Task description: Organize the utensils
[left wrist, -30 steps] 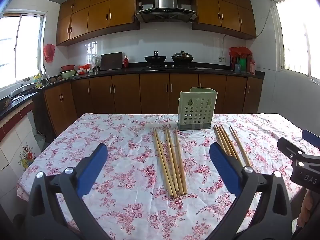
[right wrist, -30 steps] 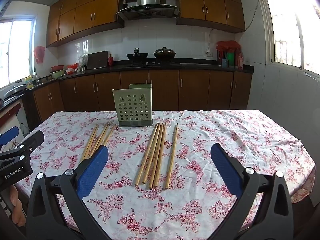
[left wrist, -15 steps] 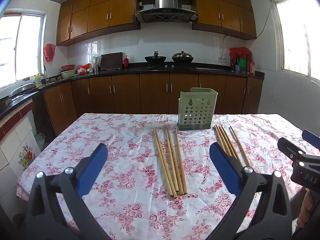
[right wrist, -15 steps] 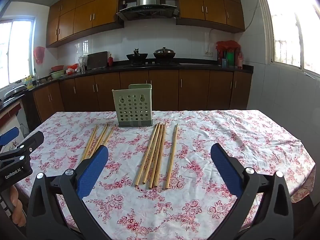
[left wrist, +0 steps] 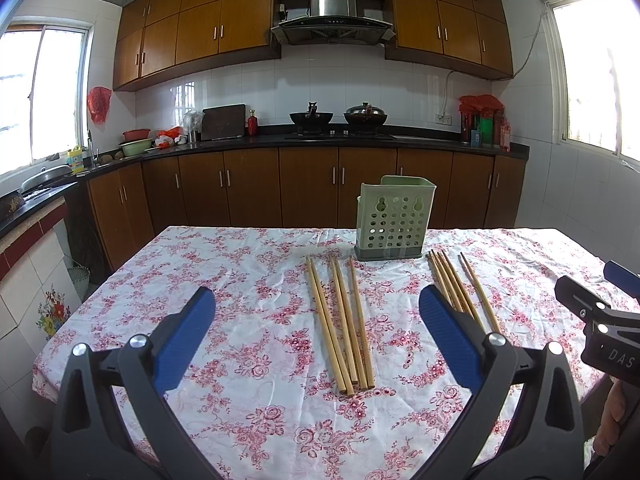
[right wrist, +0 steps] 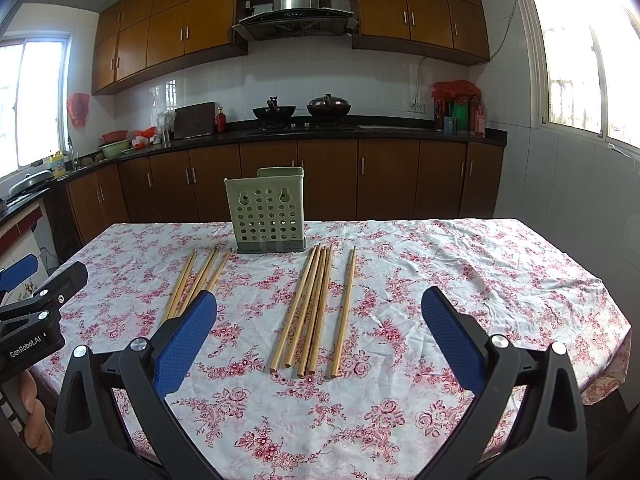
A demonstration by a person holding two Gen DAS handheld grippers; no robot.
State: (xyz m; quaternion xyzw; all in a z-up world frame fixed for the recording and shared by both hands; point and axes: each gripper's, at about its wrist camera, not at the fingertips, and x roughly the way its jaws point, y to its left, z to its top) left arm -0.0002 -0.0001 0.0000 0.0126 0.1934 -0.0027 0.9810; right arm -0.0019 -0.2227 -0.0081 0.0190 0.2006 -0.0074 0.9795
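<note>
A pale green perforated utensil holder (left wrist: pixel 394 220) (right wrist: pixel 269 212) stands upright at the far side of the floral tablecloth (left wrist: pixel 248 280) (right wrist: pixel 460 264). Two groups of bamboo chopsticks lie flat in front of it: the left group (left wrist: pixel 340 320) (right wrist: pixel 196 280) and the right group (left wrist: pixel 460 284) (right wrist: pixel 316 308). My left gripper (left wrist: pixel 316 320) hovers open above the near table edge, short of the left group. My right gripper (right wrist: pixel 318 320) is open too, short of the right group. Each view shows the other gripper at its side edge, held by a hand.
Dark wood cabinets and a black counter (left wrist: pixel 320 140) run behind the table, with two woks on the stove. A tiled wall and sink counter (left wrist: pixel 32 200) lie left. A white tiled wall with a window (right wrist: pixel 580 80) is on the right.
</note>
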